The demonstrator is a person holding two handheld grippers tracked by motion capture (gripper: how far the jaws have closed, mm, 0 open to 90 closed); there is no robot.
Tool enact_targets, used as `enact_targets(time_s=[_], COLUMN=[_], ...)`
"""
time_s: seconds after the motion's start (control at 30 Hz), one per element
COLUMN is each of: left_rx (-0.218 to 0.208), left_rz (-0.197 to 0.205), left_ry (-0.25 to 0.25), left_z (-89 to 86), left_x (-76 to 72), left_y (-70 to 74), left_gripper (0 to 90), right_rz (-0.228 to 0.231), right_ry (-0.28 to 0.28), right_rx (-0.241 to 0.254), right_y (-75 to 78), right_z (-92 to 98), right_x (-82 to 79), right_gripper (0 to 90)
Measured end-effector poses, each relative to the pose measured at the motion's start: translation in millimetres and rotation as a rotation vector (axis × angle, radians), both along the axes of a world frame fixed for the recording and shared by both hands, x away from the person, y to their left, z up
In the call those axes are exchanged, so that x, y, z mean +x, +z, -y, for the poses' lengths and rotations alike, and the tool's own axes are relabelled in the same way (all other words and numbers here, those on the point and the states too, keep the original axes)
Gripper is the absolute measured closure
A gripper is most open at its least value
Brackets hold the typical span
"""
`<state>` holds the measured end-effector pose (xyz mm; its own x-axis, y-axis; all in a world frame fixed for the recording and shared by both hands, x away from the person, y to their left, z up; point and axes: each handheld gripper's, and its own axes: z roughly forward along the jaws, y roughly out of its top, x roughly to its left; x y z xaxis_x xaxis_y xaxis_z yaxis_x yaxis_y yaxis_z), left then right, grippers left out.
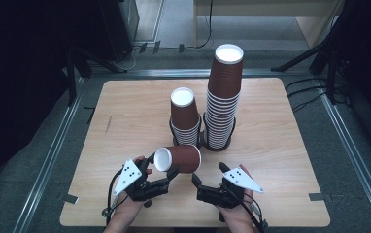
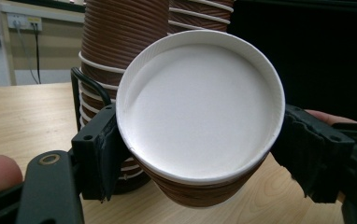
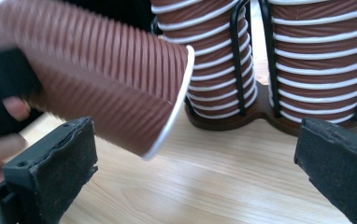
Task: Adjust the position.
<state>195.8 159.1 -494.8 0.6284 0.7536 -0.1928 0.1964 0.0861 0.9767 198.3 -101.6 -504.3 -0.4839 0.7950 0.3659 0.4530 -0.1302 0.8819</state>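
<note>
A brown ribbed paper cup (image 1: 181, 158) lies on its side just above the table, its white base (image 2: 200, 107) facing my left gripper's camera. My left gripper (image 1: 160, 168) is shut on it near the base, one pad on each side of the cup (image 2: 190, 191). In the right gripper view the cup's wide rim (image 3: 179, 98) hangs over the left jaw. My right gripper (image 1: 209, 174) stands open beside it, with bare table between its jaws (image 3: 197, 172).
Behind the held cup stand a short stack of upturned cups (image 1: 183, 116) and a tall stack (image 1: 225, 97), side by side in a black wire holder (image 3: 260, 112). The wooden table (image 1: 280, 160) ends close to my hands.
</note>
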Motion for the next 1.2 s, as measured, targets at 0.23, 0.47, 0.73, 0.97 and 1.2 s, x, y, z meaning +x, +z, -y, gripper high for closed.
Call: enact_targets(time_s=[0.23, 0.47, 0.73, 0.97, 1.2], left_rx=[-0.003, 0.006, -0.002, -0.006, 0.000], left_rz=[-0.005, 0.000, 0.006, 0.016, 0.024], left_ry=[-0.004, -0.002, 0.003, -0.004, -0.006], left_z=[-0.3, 1.6, -0.6, 1.0, 2.3], left_x=[0.5, 1.2, 1.7, 0.9, 0.8], left_y=[-2.0, -4.1, -3.9, -4.2, -5.9], left_gripper=[22.3, 22.3, 22.3, 22.3, 22.3], right_rz=[-0.082, -0.175, -0.294, -0.420, -0.554], right_ry=[-0.020, -0.052, -0.062, -0.102, -0.098], right_rx=[0.142, 0.350, 0.549, 0.739, 0.897], right_y=[-3.1, -6.2, -7.8, -15.0, -21.4], right_z=[-5.1, -10.7, -10.4, -13.2, -20.2], right_x=[-0.9, -3.2, -4.5, -4.7, -2.4], right_gripper=[0.0, 0.0, 0.0, 0.0, 0.0])
